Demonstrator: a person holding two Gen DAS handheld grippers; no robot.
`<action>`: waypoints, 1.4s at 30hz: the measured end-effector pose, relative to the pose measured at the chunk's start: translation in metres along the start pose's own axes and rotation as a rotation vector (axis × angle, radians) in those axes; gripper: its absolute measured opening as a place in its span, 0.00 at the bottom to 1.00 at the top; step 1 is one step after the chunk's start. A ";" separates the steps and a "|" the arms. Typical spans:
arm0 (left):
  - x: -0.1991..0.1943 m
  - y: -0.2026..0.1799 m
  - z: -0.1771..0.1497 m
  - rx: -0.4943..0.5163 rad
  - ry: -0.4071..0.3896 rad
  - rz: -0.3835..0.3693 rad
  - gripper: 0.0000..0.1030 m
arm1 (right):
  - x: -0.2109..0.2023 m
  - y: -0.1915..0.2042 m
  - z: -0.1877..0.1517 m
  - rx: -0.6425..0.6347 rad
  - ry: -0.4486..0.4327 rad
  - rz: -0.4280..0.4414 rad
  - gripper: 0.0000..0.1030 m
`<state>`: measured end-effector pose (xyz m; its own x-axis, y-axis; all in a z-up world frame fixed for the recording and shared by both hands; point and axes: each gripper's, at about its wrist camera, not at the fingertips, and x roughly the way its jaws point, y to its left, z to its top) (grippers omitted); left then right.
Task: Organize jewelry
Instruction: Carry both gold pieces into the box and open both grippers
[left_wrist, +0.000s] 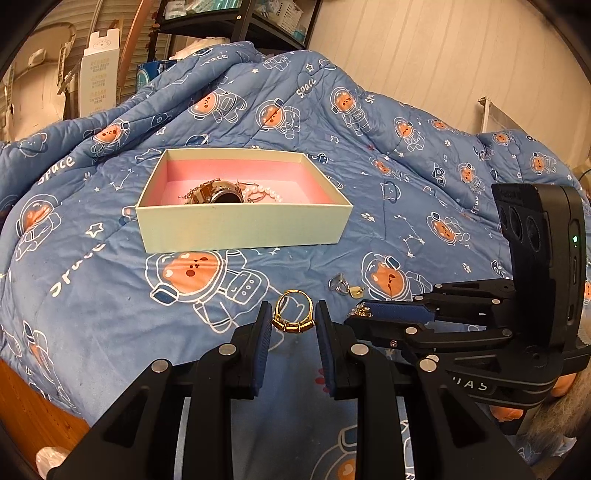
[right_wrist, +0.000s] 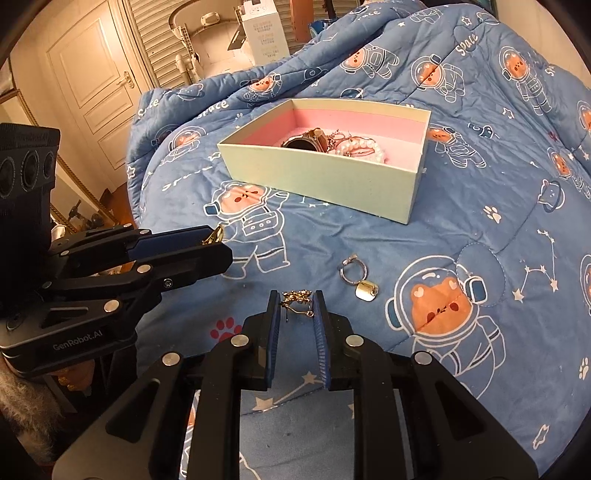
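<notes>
My left gripper (left_wrist: 292, 316) is shut on a gold ring (left_wrist: 293, 316), held between its blue pads just above the quilt; it also shows in the right wrist view (right_wrist: 212, 238). My right gripper (right_wrist: 296, 304) is shut on a small gold earring (right_wrist: 297, 302); it also shows in the left wrist view (left_wrist: 364, 312). An open box (left_wrist: 240, 225) with a pink lining holds a watch (left_wrist: 216, 194) and a pearl bracelet (left_wrist: 264, 194). A silver ring (right_wrist: 353, 271) and a small gold charm (right_wrist: 366, 291) lie on the quilt beyond my right gripper.
A blue quilt (left_wrist: 388, 177) with astronaut bears covers the bed and bunches up behind the box. A wooden bed edge (left_wrist: 33, 417) shows at the lower left. A white door (right_wrist: 96, 74) and a white carton (right_wrist: 264, 33) stand beyond the bed.
</notes>
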<state>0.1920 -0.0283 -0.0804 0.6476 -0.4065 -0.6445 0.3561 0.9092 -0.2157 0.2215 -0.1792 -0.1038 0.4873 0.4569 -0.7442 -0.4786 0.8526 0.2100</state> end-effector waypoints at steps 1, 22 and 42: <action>-0.001 0.000 0.002 0.001 -0.003 0.000 0.23 | -0.001 -0.001 0.003 0.002 -0.005 0.004 0.18; 0.001 0.024 0.068 0.023 -0.060 -0.009 0.23 | -0.014 -0.011 0.074 -0.038 -0.099 0.020 0.18; 0.067 0.072 0.138 -0.021 0.042 0.023 0.23 | 0.042 -0.038 0.144 -0.032 -0.053 -0.057 0.18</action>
<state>0.3544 -0.0026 -0.0379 0.6266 -0.3813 -0.6797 0.3269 0.9203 -0.2149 0.3653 -0.1555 -0.0511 0.5520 0.4212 -0.7196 -0.4716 0.8695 0.1472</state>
